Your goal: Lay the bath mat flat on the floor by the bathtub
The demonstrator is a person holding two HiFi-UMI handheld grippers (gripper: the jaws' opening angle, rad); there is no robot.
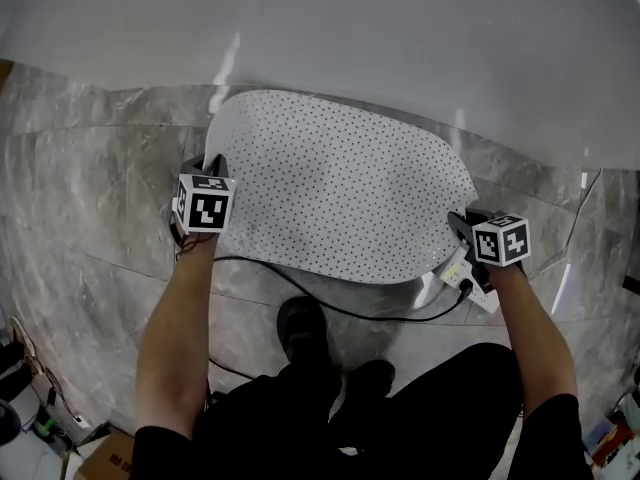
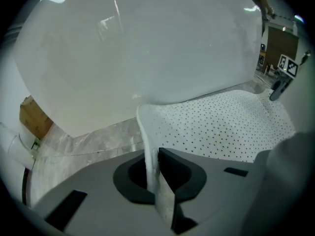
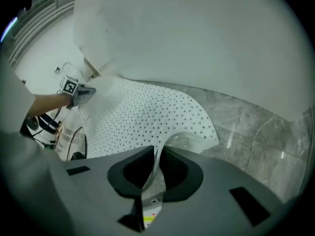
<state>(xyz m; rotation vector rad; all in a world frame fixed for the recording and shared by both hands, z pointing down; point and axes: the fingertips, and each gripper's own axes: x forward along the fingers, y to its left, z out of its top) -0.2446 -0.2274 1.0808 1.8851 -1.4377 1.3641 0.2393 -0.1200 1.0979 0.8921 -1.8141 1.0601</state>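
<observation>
The bath mat [image 1: 340, 183] lies spread on the floor [image 1: 100, 188] against the bathtub [image 1: 350, 28]. The left gripper [image 1: 212, 165] is clamped tight on its near left corner, while the right gripper [image 1: 458, 224] has its jaws slightly apart around the near right corner, seemingly no longer pinching it, though that is hard to be sure of. Both corners stand curled up off the tiles, so letting go now could leave them raised or folded under, and the near edge could settle onto the black cable [image 1: 330, 306] just beside it.
</observation>
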